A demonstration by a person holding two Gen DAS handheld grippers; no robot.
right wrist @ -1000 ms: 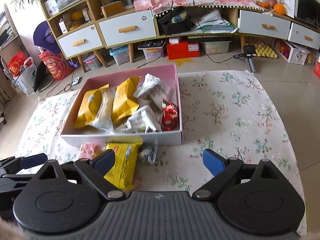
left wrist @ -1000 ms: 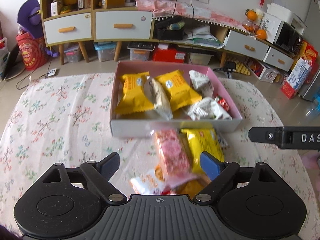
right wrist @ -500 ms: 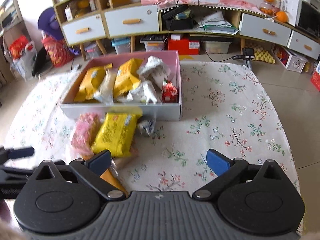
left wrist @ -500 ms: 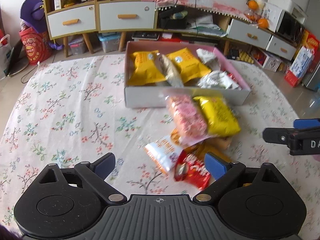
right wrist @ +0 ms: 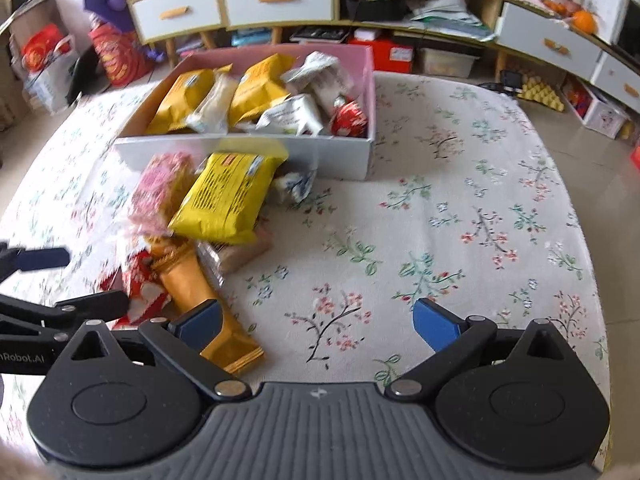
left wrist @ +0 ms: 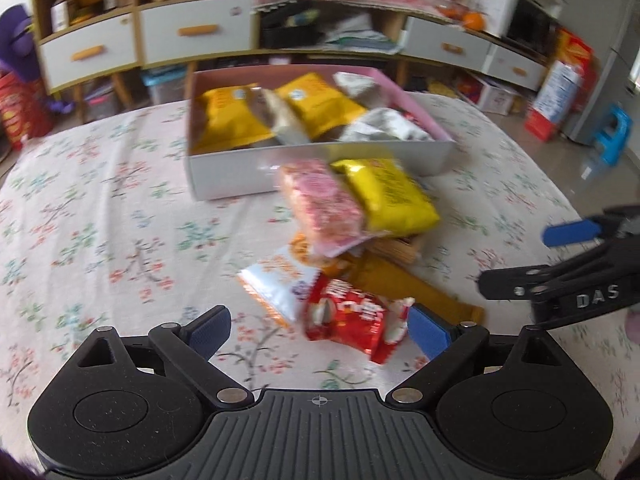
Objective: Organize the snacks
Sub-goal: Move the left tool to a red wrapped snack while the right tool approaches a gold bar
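While snacks crowd the box (right wrist: 248, 152), 2 yellow packs (right wrist: 224, 196) lean against it

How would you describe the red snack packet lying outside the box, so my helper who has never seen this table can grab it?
Find the shallow pink-and-white cardboard box on the floral tablecloth; a pile of loose snacks lies before its near wall. At the pile's near end, farthest from the box, lies the crinkly red foil packet. It is the pile's only red wrapper, beside a white-and-orange packet and a long golden-orange bar.
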